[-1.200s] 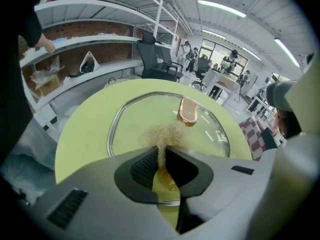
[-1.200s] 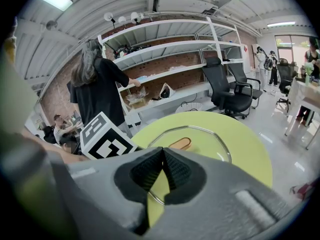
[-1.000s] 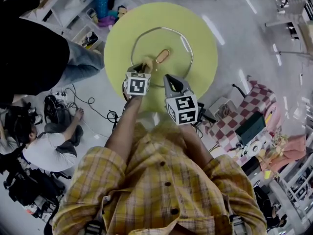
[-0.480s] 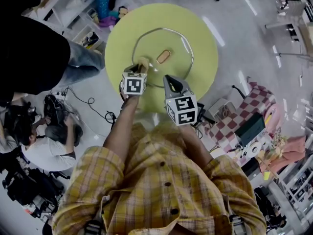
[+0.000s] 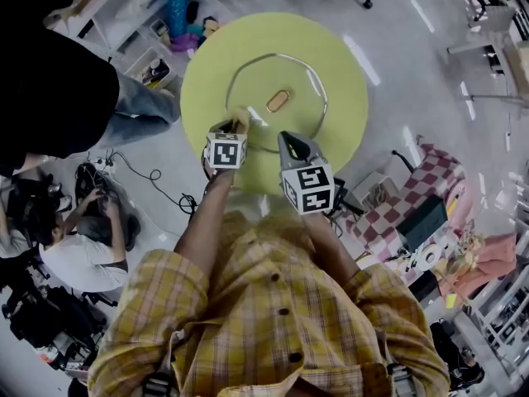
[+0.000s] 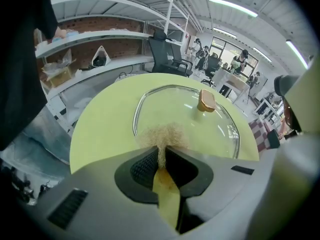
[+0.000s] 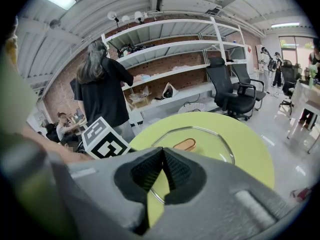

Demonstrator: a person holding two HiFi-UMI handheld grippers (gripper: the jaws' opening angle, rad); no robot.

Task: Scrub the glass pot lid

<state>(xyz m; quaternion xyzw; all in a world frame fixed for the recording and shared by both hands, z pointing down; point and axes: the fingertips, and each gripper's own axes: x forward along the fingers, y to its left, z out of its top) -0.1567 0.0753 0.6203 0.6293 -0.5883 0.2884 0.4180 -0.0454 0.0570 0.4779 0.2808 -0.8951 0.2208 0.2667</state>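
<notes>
The glass pot lid (image 5: 291, 77) lies flat on a round yellow-green table (image 5: 339, 52), its oval brown knob (image 5: 278, 100) at the centre. My left gripper (image 5: 235, 126) is shut on a beige fibrous scrubber (image 5: 241, 119) at the lid's near-left rim. In the left gripper view the scrubber (image 6: 162, 134) sticks out past the left gripper (image 6: 161, 149) over the lid (image 6: 175, 109), left of the knob (image 6: 206, 100). My right gripper (image 5: 286, 139) hovers at the lid's near edge. In the right gripper view it (image 7: 162, 151) is shut on nothing, facing the lid (image 7: 212, 143).
A person in black (image 5: 50, 89) stands left of the table, and another (image 5: 78, 259) sits on the floor among cables. Shelves (image 6: 95, 34) and office chairs (image 7: 232, 91) stand beyond the table. A checkered seat (image 5: 413, 193) is at the right.
My left gripper has drawn the scrubber back from beside the knob toward the lid's near-left rim. The right gripper has stayed put.
</notes>
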